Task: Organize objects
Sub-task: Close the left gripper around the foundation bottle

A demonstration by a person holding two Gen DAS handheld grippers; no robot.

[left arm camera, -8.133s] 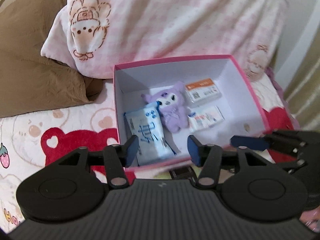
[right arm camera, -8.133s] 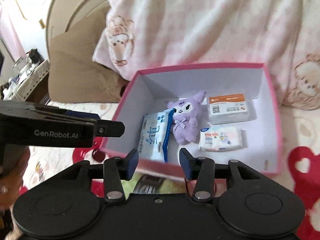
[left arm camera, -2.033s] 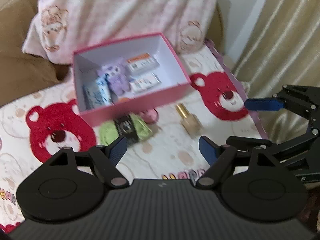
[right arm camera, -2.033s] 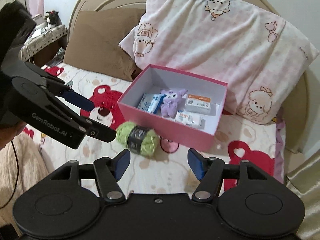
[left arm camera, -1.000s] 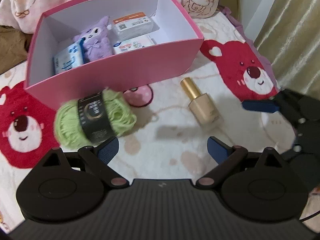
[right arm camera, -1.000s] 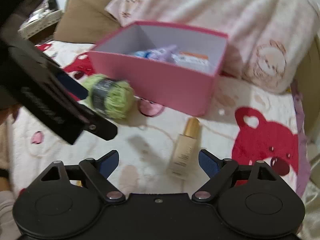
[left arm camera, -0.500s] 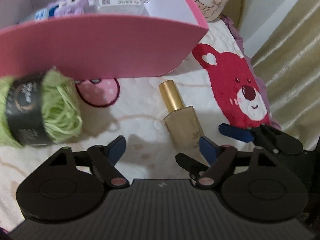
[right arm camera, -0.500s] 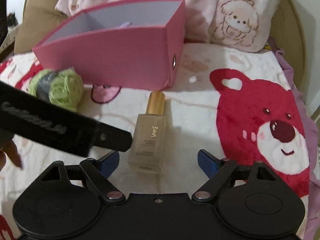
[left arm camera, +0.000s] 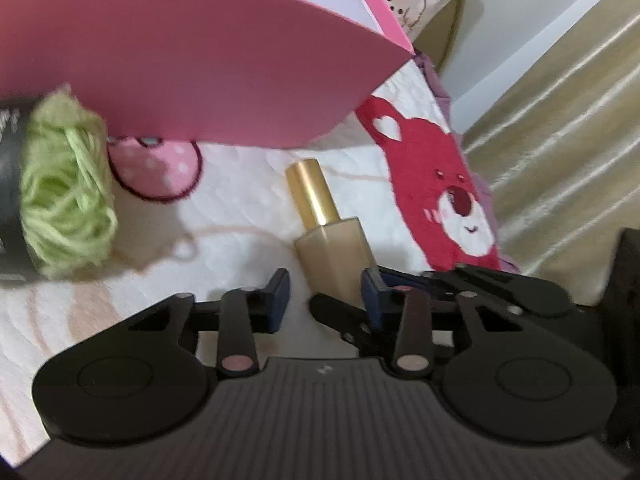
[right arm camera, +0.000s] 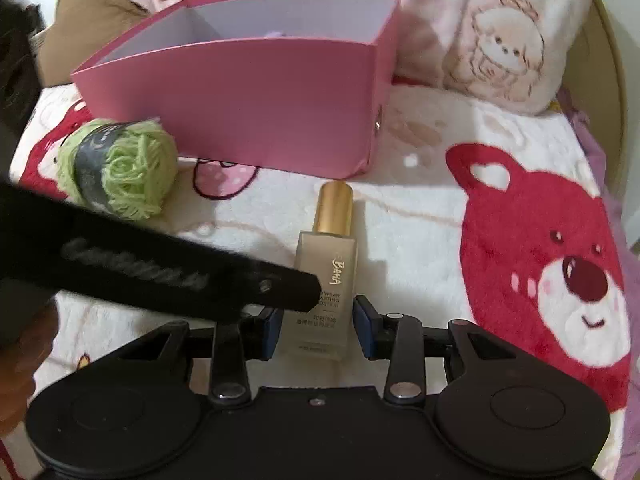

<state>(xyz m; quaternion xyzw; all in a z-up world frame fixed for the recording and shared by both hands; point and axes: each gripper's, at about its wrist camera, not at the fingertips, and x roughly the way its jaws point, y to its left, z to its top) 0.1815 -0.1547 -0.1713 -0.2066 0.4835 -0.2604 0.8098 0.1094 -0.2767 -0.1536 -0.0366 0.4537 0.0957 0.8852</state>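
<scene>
Right gripper (right arm camera: 316, 330): its jaws are spread on both sides of the foundation bottle (right arm camera: 326, 280), near its base, not yet squeezing; I judge this prepares a grasp.
Left gripper (left arm camera: 325, 294): also spread, crossing just beside the bottle, holding nothing.
Bottle: it lies flat on the blanket (right arm camera: 420, 216), gold cap toward the pink box (right arm camera: 256, 92), probably its destination.
Yarn ball (right arm camera: 120, 168): left of the bottle, touching the box.

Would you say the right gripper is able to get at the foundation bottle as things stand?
Probably yes: the right gripper is open with its fingers either side of the foundation bottle, though the left gripper crowds the same spot.
</scene>
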